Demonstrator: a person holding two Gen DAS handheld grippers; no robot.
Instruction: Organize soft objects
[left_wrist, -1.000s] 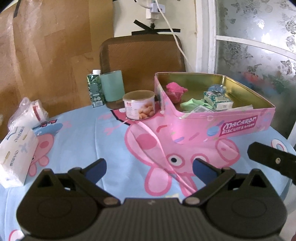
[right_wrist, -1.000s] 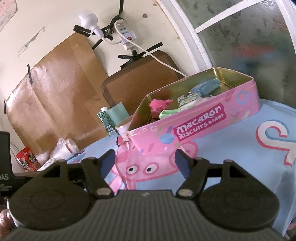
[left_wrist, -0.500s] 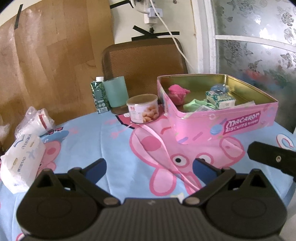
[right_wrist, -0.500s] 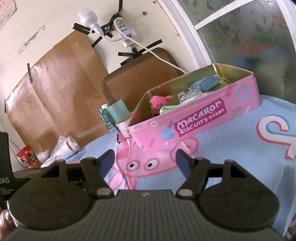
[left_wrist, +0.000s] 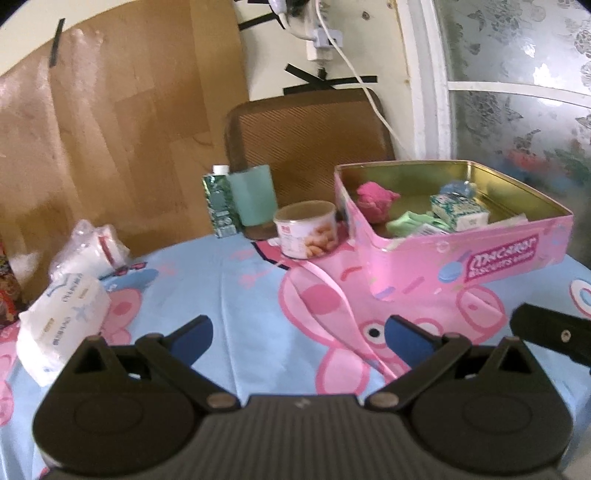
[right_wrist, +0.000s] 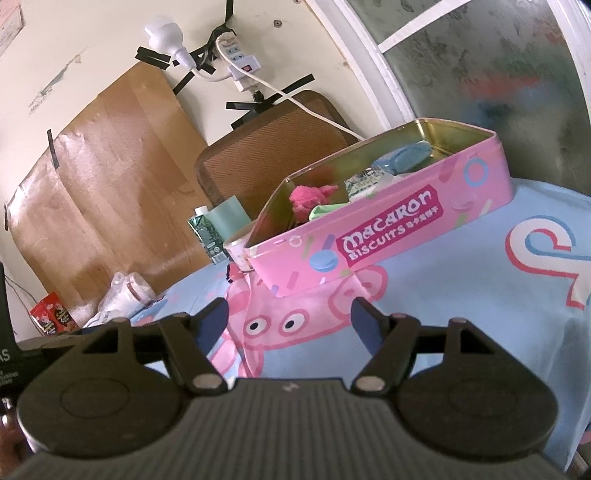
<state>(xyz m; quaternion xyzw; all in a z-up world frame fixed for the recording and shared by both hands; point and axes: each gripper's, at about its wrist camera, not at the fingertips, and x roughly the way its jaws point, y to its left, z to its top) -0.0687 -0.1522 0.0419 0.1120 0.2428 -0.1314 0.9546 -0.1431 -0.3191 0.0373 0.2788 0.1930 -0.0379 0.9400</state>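
A pink Macaron biscuit tin stands open at the back right of the table. Inside lie a pink fluffy cloth, a green soft item, a small green-and-white tissue pack and a blue item. A white tissue pack and a clear plastic-wrapped bundle lie on the table's left. My left gripper hovers open over the cloth, nothing between its fingers. My right gripper is open and empty too, in front of the tin.
A blue cartoon-pig tablecloth covers the round table. Behind stand a green carton, a teal cup and a small snack tub. A brown chair back and a taped wall socket with a white cable lie beyond.
The left view has tilted up and swung slightly left, so the tin sits lower and further right. The right view is almost unchanged. Both grippers stay open.
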